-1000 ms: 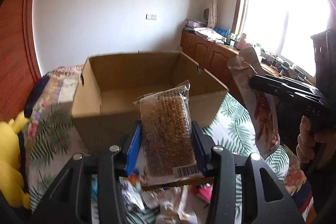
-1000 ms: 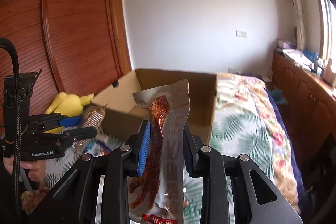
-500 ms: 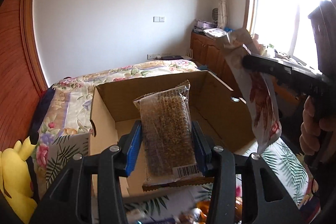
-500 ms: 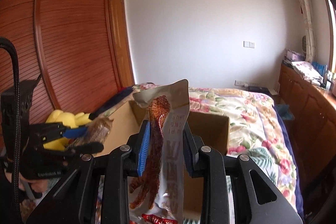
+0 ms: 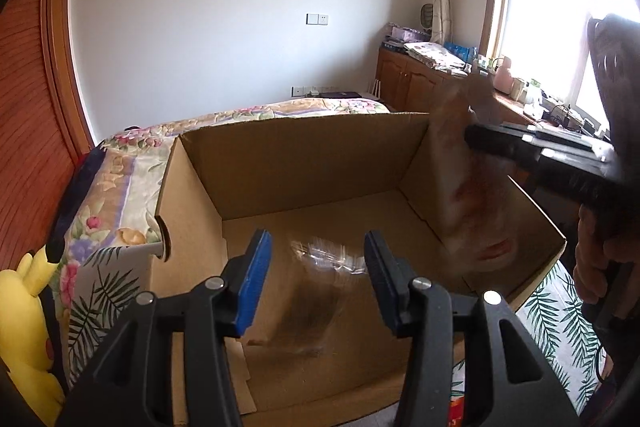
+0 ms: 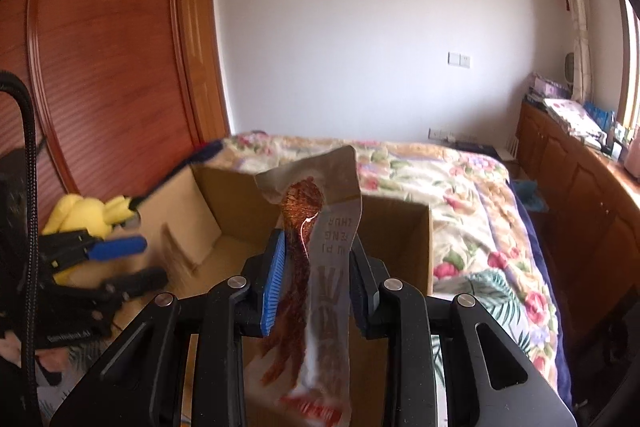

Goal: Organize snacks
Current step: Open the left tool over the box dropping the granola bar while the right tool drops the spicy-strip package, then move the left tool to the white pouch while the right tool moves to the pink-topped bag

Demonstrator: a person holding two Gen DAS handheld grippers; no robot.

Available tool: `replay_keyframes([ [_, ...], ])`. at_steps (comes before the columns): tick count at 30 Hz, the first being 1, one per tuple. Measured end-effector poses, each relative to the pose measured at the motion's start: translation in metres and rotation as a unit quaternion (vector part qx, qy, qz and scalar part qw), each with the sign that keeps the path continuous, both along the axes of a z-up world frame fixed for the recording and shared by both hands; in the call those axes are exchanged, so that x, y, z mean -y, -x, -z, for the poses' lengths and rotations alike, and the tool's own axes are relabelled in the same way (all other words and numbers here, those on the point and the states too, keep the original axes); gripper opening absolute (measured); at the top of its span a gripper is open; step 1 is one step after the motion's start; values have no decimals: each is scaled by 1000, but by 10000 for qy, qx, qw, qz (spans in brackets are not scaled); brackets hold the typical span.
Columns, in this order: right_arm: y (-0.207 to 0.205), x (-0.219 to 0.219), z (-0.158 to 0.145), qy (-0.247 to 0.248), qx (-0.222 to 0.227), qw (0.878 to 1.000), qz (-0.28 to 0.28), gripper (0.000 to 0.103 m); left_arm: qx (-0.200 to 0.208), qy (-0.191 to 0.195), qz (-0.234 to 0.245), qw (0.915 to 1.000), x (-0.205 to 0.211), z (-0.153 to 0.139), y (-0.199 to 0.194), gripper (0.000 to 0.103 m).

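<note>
— While my left claw is opening, where is its snack?
— The brown snack pack is a blur between the spread pads, touching neither, over the floor of the cardboard box.
— And your right claw?
— Clamped on the red strip packet, jaws closing tighter; it stands upright above the box's near edge.
— Behind that?
— The box sits on the floral bed; a yellow plush lies left, wooden cabinets far right.

Bedroom — bed, wardrobe
</note>
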State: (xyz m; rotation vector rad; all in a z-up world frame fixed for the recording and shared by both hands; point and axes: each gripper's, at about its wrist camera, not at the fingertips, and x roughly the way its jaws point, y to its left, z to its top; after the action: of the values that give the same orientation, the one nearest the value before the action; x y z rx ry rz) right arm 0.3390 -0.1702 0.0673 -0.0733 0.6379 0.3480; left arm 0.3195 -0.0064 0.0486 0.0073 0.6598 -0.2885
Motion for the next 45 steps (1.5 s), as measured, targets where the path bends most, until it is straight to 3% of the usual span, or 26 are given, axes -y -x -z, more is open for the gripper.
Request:
replay_keyframes([
  [6,4,-7,17,245,-200,9995,-25,23,12,-15,-18,10000,-1,1,11,51],
  [11,24,0,20,74,-244,9997,-27,23,77,4,16,10000,-3,-4,33,53],
  [25,151,10,9,-282,-121,9994,-178,29,248,-4,136,9996,-13,-8,134,62],
  [31,175,7,30,-303,-287,9990,-173,38,138,-130,20,9998,-21,16,155,64],
  [39,172,3,83,-227,-784,9966,-111,49,-356,-190,-248,9989,-29,65,154,65],
  [45,168,-3,107,-191,-1024,9945,-127,53,-593,-211,-289,9976,-30,88,151,65],
])
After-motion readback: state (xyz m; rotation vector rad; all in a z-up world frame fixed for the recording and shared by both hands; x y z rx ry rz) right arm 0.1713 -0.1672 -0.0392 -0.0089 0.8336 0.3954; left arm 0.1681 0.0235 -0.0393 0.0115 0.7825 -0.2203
